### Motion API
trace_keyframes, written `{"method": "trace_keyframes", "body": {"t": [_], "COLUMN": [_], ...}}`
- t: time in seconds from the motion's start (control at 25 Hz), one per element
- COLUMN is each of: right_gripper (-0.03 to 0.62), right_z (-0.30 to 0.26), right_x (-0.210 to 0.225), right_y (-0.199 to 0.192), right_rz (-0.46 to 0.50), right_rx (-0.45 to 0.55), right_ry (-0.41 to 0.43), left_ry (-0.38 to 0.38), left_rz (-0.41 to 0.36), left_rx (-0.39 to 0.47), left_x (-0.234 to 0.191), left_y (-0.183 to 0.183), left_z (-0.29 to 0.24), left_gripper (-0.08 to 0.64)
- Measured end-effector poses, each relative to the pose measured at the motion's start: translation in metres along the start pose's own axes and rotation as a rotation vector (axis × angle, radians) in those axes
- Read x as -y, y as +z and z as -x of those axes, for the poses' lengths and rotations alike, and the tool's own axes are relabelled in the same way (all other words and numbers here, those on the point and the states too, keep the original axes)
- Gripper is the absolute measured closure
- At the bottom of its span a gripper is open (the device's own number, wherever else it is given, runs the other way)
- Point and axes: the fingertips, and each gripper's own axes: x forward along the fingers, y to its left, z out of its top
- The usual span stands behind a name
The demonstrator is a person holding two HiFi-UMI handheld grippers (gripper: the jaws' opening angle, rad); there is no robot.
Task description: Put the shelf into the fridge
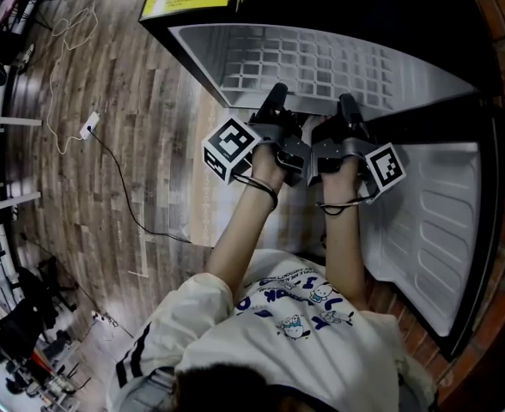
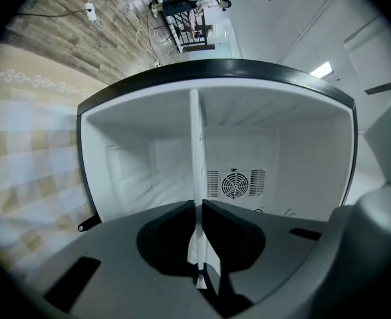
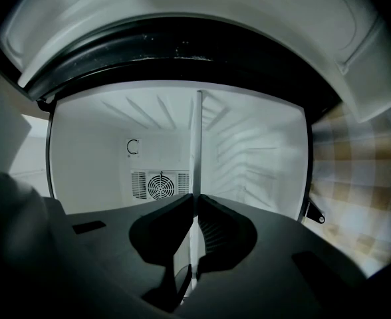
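Evidently mid-insertion: we held the shelf (image 1: 321, 58), a white wire grid, by its near edge with both tools in front of the open fridge (image 1: 184, 11), whose door (image 1: 433, 230) stood swung out to the right. The left gripper (image 1: 276, 101) was clamped on that edge, and its own view showed the shelf edge-on as a thin white line pinched between the closed jaws. The right gripper (image 1: 349, 110), just beside it, gripped the same edge in the same way. Along both gripper views the shelf ran forward into the white cavity, towards the back wall with its round fan grille (image 2: 235, 184), between ribbed side walls (image 3: 249, 158). We judged the task partly done: the shelf was grasped, aligned with the opening, and apparently entering it. Whether its sides sat on any rib we could not tell. Sliding it fully home and letting go remained.
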Motion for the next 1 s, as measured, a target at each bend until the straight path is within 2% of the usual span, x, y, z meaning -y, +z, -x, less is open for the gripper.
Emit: {"method": "trace_keyframes", "body": {"t": [0.56, 0.8, 1.0], "right_gripper": [0.549, 0.549, 0.549], "right_z": [-0.001, 0.0, 0.001], "right_x": [-0.003, -0.017, -0.007], "right_y": [0.0, -0.003, -0.001], "right_rz": [0.005, 0.013, 0.012], "right_rx": [-0.008, -0.007, -0.008], "right_ry": [0.01, 0.006, 0.01], "left_ry": [-0.002, -0.003, -0.006], "left_rz": [-0.012, -0.006, -0.014], "left_rx": [-0.005, -0.007, -0.008], "left_x": [0.002, 0.017, 0.007], "left_y": [0.001, 0.004, 0.001], "left_z": [-0.001, 0.001, 0.0], "left_gripper": [0.518, 0.518, 0.518]}}
